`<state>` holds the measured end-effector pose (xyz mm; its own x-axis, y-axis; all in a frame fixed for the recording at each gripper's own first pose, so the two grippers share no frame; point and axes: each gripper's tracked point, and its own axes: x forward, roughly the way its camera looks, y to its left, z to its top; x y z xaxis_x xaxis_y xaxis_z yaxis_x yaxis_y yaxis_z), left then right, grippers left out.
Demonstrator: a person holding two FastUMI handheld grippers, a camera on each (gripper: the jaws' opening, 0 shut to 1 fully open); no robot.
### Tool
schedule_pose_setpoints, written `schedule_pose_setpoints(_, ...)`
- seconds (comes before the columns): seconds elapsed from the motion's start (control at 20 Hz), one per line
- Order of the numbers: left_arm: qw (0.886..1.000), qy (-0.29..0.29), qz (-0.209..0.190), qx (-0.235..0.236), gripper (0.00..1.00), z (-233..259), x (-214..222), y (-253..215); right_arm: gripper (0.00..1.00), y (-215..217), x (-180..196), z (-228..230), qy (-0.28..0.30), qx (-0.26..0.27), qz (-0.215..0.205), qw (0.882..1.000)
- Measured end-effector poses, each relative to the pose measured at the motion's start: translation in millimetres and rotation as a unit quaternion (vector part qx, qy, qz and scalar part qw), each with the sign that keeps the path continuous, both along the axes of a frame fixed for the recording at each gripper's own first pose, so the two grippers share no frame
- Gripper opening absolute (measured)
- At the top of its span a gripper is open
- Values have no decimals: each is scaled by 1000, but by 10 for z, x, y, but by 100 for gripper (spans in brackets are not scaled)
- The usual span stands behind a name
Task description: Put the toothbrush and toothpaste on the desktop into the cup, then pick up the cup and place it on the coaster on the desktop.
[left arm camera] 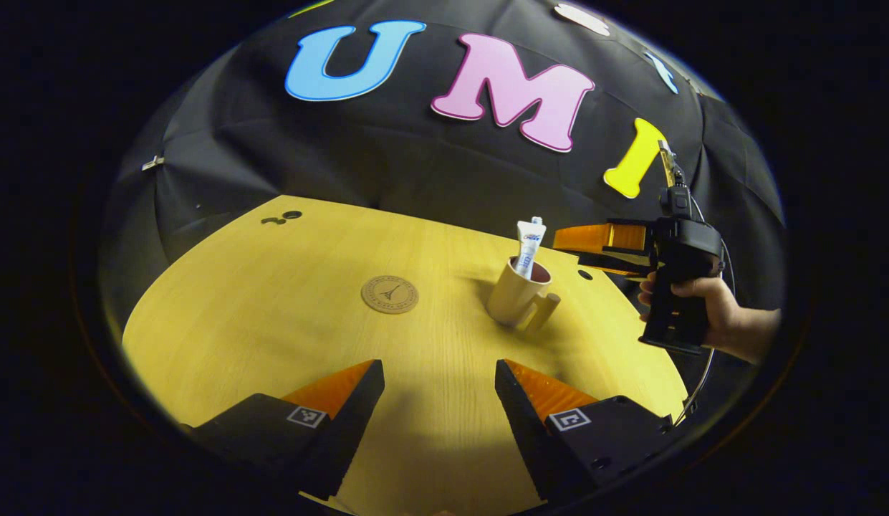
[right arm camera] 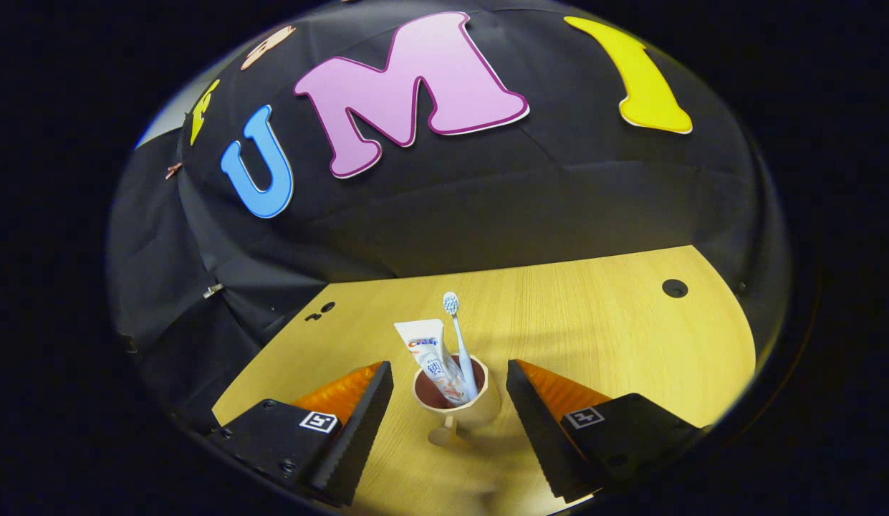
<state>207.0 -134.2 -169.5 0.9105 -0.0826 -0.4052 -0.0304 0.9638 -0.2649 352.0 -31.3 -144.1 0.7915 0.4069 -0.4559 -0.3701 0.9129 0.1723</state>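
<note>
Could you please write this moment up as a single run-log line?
toothpaste + toothbrush: in cup | coaster: bare | right gripper: open, straddling cup | left gripper: open, holding nothing

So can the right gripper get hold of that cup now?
Probably yes: the right gripper is open, its fingers either side of the cup, with nothing between. The toothpaste and toothbrush stick up above them.

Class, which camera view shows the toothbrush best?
The right gripper view: the toothbrush stands in the cup, bristle head plain above the rim. In the left gripper view the toothpaste hides it.
</note>
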Motion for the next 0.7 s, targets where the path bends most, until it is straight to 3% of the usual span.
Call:
schedule_pose_setpoints(0.3, 999, 23, 34, -5, 96, -110, -283, 305, 98, -73, 50, -99, 55, -57, -18, 997)
schedule_pose_setpoints(0.7, 998, 38, 47, -3, 97, -249, -474, 627, 98, 31, -209, -513, 186, -125, -19, 975)
